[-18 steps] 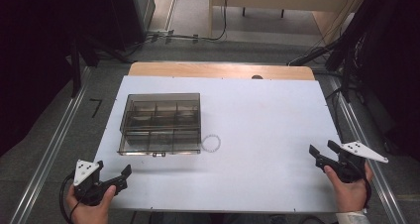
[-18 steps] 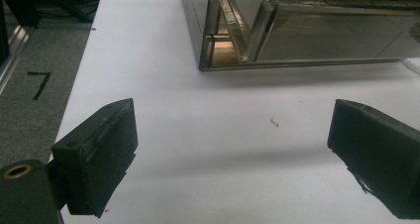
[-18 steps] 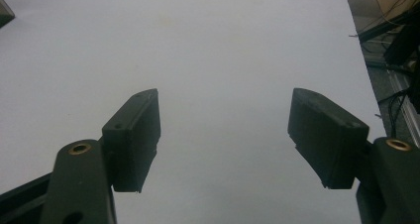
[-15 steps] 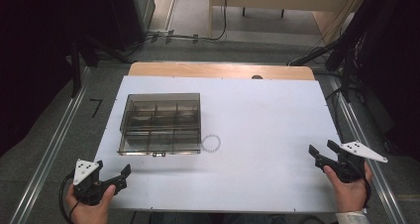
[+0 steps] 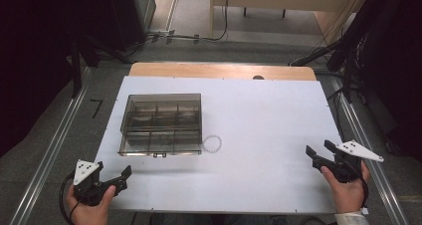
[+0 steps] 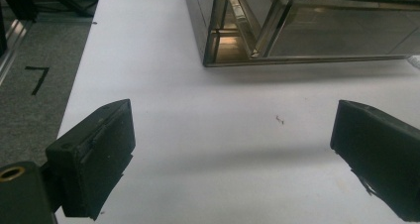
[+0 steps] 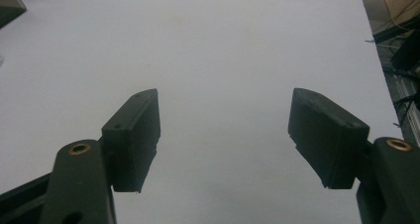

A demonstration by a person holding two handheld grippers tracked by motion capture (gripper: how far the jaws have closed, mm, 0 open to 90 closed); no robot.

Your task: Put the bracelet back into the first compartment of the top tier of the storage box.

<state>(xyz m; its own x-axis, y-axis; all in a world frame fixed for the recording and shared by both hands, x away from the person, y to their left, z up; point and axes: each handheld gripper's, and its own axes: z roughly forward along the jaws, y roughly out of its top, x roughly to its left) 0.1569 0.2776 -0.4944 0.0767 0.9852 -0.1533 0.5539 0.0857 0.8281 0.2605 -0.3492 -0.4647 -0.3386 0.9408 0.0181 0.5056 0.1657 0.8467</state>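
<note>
Nothing much has shifted since a moment ago — both hands sit where they were at the near corners of the white table (image 5: 259, 115), well apart. Left gripper (image 5: 125, 176) has its jaws spread wide with only bare tabletop between them, pointed toward the smoky clear compartment box (image 5: 160, 124) that rests on the left half of the table, a small ring (image 5: 212, 144) just beside its near right corner. Right gripper (image 5: 318, 154) hovers at the right edge — jaws likewise apart, holding nothing.
</note>
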